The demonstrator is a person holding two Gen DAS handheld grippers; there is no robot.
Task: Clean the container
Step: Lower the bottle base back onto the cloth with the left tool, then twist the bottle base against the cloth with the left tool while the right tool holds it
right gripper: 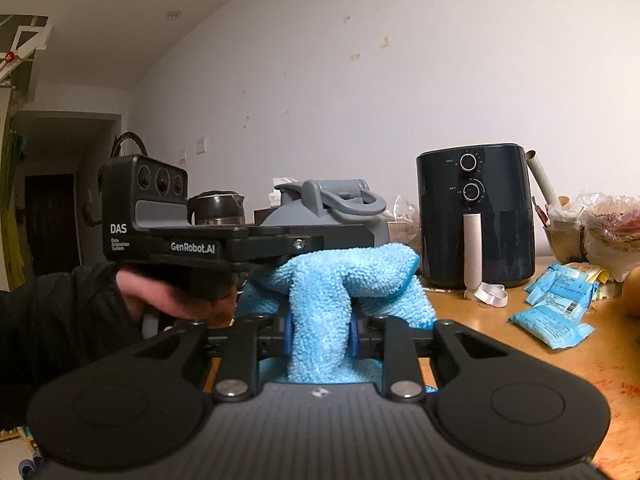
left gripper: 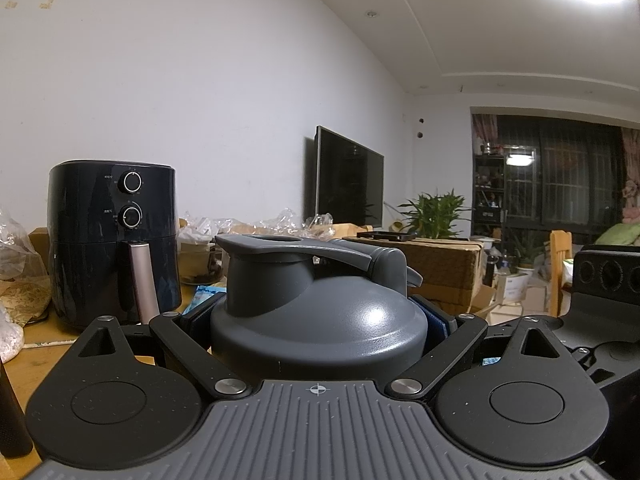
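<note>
Left wrist view, far left of frame: a dark air fryer [left gripper: 114, 240] stands on the wooden table [left gripper: 24, 364], well behind my tool.
Left wrist view, centre: my left gripper [left gripper: 318, 322] is clamped around the grey container [left gripper: 320, 320], its blue pads pressed to both sides just under the domed lid. The flip cap [left gripper: 288, 246] sits closed on top.
Left wrist view, right edge: the camera housing of my right gripper [left gripper: 606, 276] shows at mid-height.
Right wrist view, left of frame: my hand [right gripper: 176, 292] grips the left tool's handle, sleeve dark; the container [right gripper: 320, 208] rises behind it at centre, handle loop on top.
Right wrist view, centre: my right gripper [right gripper: 320, 332] is pinched on a light blue cloth [right gripper: 340, 280], which bunches up just in front of the container's side; whether it touches, I cannot tell.
Right wrist view, lower right: blue packets [right gripper: 556, 308] lie on the table near the fryer.
Handling, my judgement: the container looks like rigid moulded plastic, smooth and slightly glossy, so apt to slip or turn under rubbing; holding below the lid's shoulder should steady it. Weight unknown, contents hidden. The cloth is soft and limp.
Progress: cleanliness cannot be read from these views.
</note>
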